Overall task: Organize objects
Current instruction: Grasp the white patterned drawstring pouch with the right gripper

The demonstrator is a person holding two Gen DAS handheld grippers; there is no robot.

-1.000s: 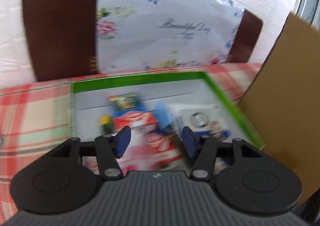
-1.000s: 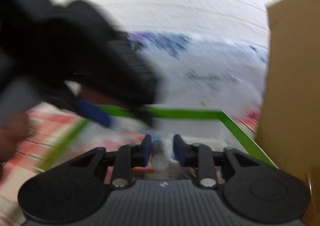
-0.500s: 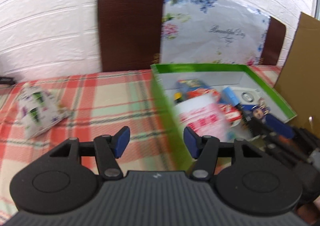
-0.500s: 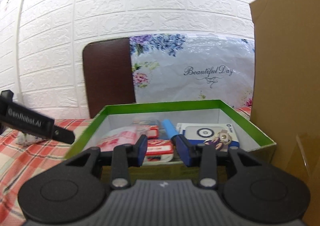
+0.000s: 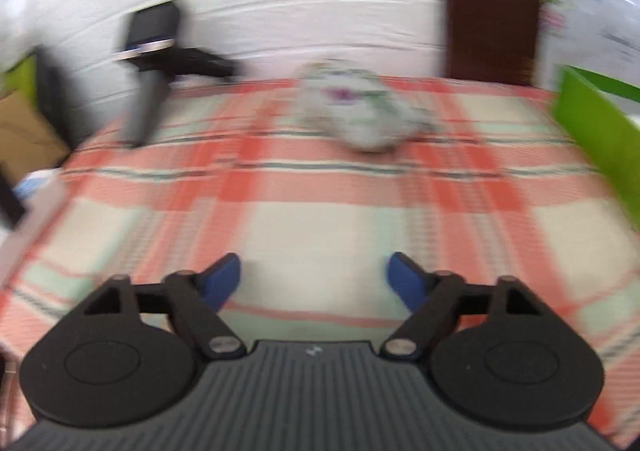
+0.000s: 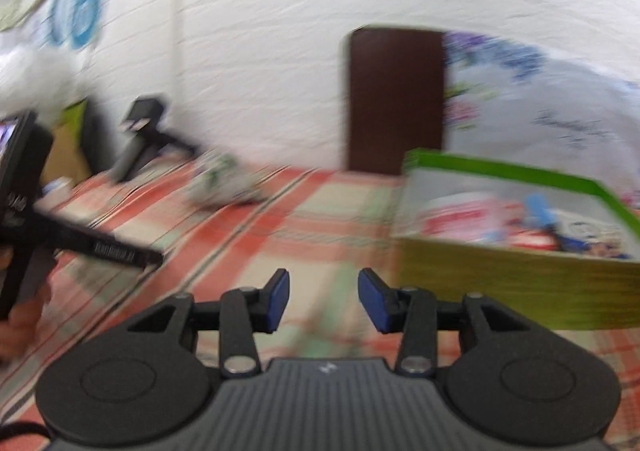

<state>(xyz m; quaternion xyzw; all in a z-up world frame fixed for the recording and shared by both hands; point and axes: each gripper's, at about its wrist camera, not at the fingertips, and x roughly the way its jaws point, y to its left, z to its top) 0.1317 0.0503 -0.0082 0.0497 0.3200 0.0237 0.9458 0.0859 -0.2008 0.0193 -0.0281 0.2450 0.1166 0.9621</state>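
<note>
A white floral pouch (image 5: 356,111) lies on the plaid tablecloth (image 5: 320,211), well ahead of my left gripper (image 5: 314,283), which is open and empty above the cloth. The pouch also shows in the right wrist view (image 6: 224,183), far left of the green box (image 6: 520,275). The box holds several packets and a blue item (image 6: 540,211). My right gripper (image 6: 323,299) is open and empty, left of the box. The left gripper's body (image 6: 80,247) shows at the left edge of the right wrist view.
A black stand (image 5: 156,67) sits at the table's far left by the white brick wall. A brown chair back (image 6: 396,99) and a floral bag (image 6: 560,119) stand behind the table. The green box edge (image 5: 600,131) is at right. Both views are blurred.
Both grippers have swung left, away from the green box. The left now faces the floral pouch. The right gripper's jaws have opened wider.
</note>
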